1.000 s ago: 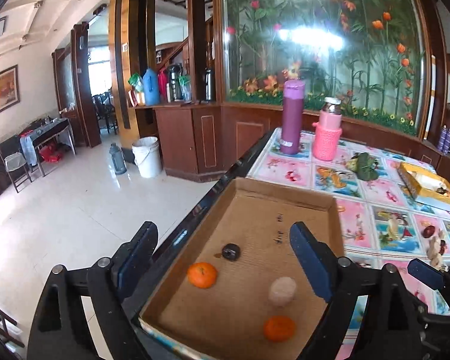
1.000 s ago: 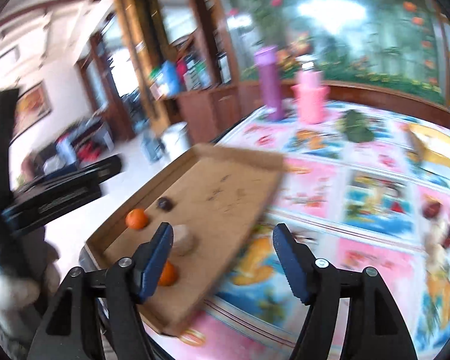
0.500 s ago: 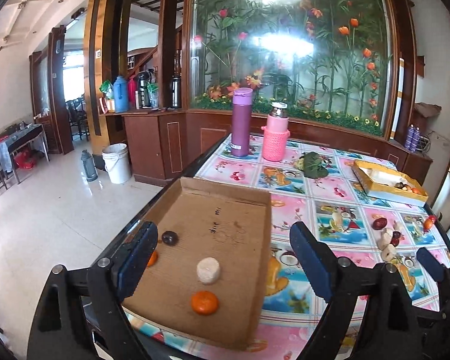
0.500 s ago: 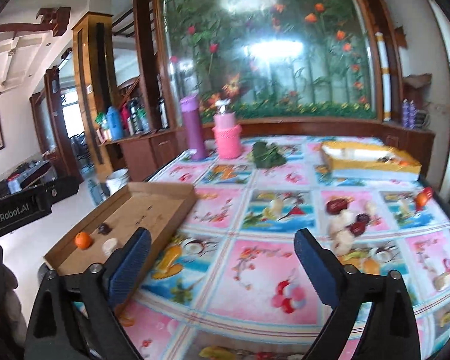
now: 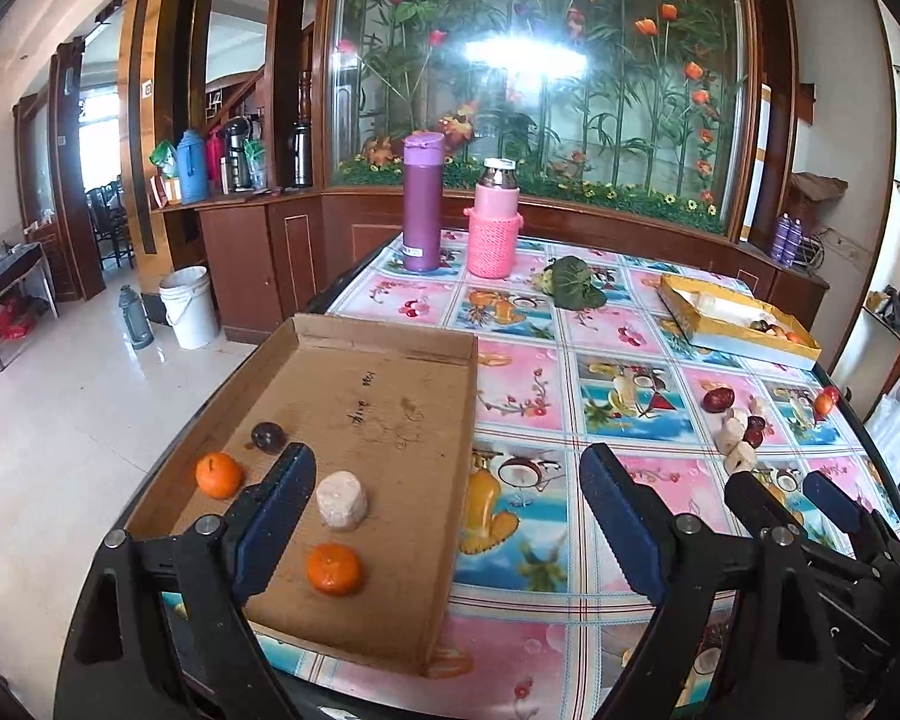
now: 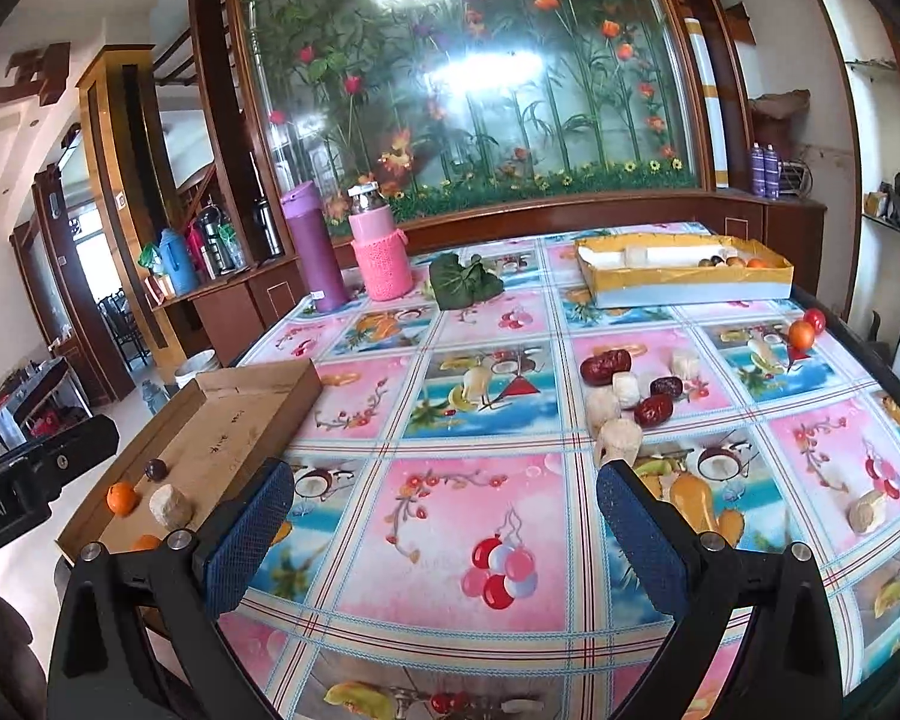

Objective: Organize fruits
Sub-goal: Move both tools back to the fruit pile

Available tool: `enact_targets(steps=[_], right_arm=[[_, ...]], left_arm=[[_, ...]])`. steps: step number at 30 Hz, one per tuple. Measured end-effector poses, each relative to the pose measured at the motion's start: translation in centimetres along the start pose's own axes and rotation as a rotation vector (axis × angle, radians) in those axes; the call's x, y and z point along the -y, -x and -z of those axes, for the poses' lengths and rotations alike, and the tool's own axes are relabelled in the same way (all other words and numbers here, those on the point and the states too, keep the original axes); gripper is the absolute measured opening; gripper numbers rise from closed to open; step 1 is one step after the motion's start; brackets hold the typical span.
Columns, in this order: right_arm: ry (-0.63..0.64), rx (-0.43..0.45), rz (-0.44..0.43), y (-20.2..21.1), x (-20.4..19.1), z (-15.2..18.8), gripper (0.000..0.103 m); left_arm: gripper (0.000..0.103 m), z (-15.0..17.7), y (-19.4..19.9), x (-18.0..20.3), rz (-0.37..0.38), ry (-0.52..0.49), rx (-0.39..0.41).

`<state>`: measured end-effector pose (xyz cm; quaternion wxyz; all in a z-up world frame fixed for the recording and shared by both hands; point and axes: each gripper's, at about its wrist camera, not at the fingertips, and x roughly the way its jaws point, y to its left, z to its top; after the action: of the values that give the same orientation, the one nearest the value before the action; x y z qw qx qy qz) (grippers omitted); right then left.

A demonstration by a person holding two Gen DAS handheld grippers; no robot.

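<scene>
You got both hands free: left gripper [image 5: 444, 510] wide, empty over cardboard tray [image 5: 390, 336], four pieces parked near left corner. Right gripper [image 6: 444, 534] jaws just opened wide, nothing between, aimed toward loose dates and pale chunks [image 6: 624, 396] far right, probably next pick.

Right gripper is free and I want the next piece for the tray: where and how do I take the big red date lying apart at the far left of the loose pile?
Grip the big red date across its narrow middle, coming from above. It lies flat and elongated, long axis roughly left-right, so set the right gripper fingers on its near and far flanks. The pale chunk sits close at its near right; stay toward the left.
</scene>
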<state>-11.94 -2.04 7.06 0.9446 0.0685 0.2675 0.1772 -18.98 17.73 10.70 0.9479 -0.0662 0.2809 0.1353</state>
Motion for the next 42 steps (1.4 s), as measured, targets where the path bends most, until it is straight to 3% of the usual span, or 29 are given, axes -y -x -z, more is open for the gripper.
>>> enact_targets(steps=[10, 14, 18, 26, 30, 34, 36, 38, 42], right_arm=[[0.005, -0.003, -0.038, -0.2, -0.5, 0.7, 0.098], [0.013, -0.005, -0.035, -0.1, -0.4, 0.6, 0.090], [0.020, -0.024, -0.042, -0.3, -0.3, 0.7, 0.074], [0.001, -0.047, -0.065, -1.5, -1.0, 0.6, 0.073], [-0.026, -0.036, -0.074, -0.8, -0.2, 0.4, 0.073], [-0.045, 0.013, -0.004, 1.2, 2.1, -1.0, 0.075], [-0.056, 0.050, 0.047, 3.2, 4.5, -2.3, 0.090], [-0.058, 0.069, 0.119, 5.2, 7.5, -3.3, 0.093], [-0.067, 0.010, 0.214, 8.7, 14.4, -3.5, 0.092]], left_arm=[[0.089, 0.7, -1.0, -1.5, 0.008, 0.050, -0.028], [0.089, 1.0, -1.4, -1.8, 0.018, 0.061, -0.042], [0.089, 1.1, -1.1, -1.9, 0.026, 0.064, -0.049], [0.089, 0.6, 1.9, -2.9, -0.043, 0.065, 0.038], [0.089, 0.5, 1.9, -2.1, -0.039, 0.051, 0.043], [0.089, -0.4, 0.9, -0.9, -0.020, 0.015, 0.026], [0.089, -1.1, 0.3, -0.3, 0.037, 0.010, 0.013], [0.089, -1.4, -0.5, 0.5, 0.068, -0.003, -0.001], [0.089, -1.2, -2.8, 2.4, 0.162, -0.032, -0.078]])
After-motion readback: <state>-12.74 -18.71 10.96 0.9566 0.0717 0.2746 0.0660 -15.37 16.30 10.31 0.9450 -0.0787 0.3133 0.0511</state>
